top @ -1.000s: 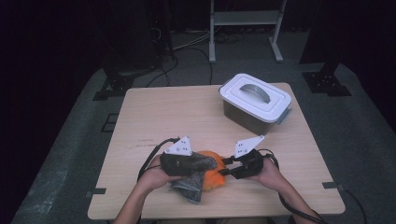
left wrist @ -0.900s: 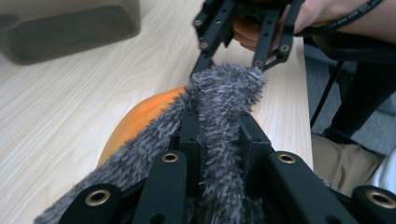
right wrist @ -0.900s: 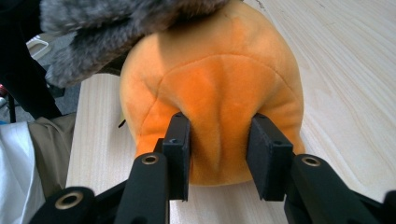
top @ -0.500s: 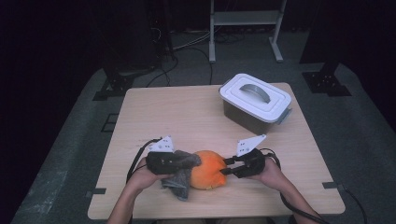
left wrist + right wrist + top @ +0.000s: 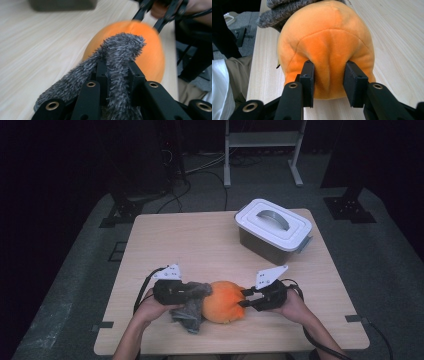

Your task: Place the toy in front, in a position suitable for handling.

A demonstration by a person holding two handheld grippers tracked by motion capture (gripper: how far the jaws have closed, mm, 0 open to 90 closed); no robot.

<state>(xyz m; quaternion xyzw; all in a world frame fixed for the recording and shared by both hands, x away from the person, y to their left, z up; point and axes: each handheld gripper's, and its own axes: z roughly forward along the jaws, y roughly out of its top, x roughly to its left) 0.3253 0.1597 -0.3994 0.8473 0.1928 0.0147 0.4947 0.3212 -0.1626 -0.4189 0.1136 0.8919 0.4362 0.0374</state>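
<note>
Left tongs (image 5: 117, 75): jaws closed on a fold of grey fuzzy cloth (image 5: 120, 57). The pinched fold stands up between the jaws and its free end lies against the side of the orange plush toy (image 5: 150, 52) directly ahead of the tips. The rest of the cloth hangs down below and behind the left tongs onto the desk (image 5: 200, 250). Judgement: the cloth is gripped at a bunched ridge so that a loose flap is presented to the toy, as for wiping or covering it.

Right tongs (image 5: 329, 82): jaws closed on a raised pleat of the plush toy, fabric visibly puckered between the two pads. Grip is on the end of the toy facing these tongs; the cloth touches the far end. Judgement: this hold acts as an anchor, keeping the soft, round body from rolling or sliding away while the other side presses in.

High view: the toy sits on the desk between the two tongs, near the person's edge, left tongs (image 5: 172, 290) on one side, right tongs (image 5: 250, 299) opposite. A lidded white-topped storage box (image 5: 272, 230) with a grey handle stands well beyond the right tongs, lid on, untouched.

Risk, as judged: plush pleat may slip from the pads if pushed hard.
</note>
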